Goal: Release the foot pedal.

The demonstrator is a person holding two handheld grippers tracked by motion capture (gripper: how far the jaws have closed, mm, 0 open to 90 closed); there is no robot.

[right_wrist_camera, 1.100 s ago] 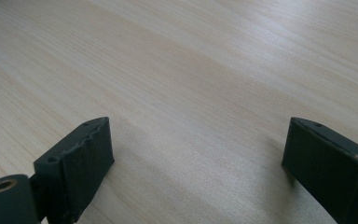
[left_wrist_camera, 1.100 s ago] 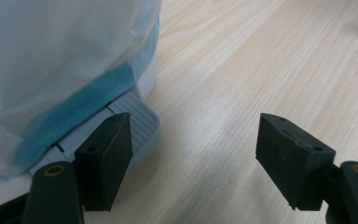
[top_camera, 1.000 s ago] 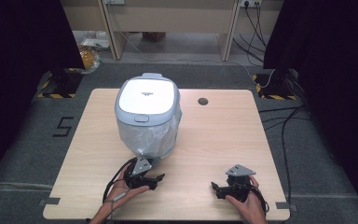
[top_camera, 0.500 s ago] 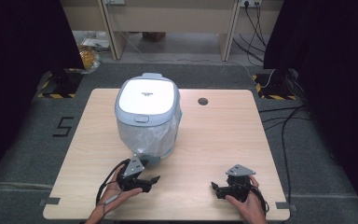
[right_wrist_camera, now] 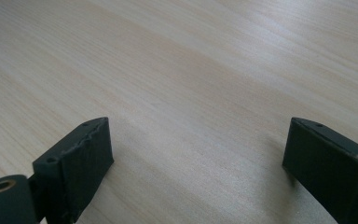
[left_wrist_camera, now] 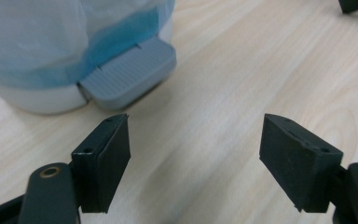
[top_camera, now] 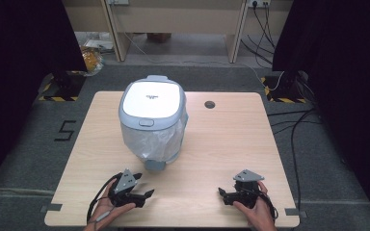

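Beyond the left jaws, bin pedal (left_wrist_camera: 128, 72)

Left gripper pulled back from bin pedal

Left gripper (top_camera: 147, 194) has slid away from the pedal (top_camera: 155, 164) of the bin (top_camera: 152, 120), toward the table's (top_camera: 212, 144) near edge and slightly left; it is now clear of the pedal. Its jaws have just been opening, nothing between them.
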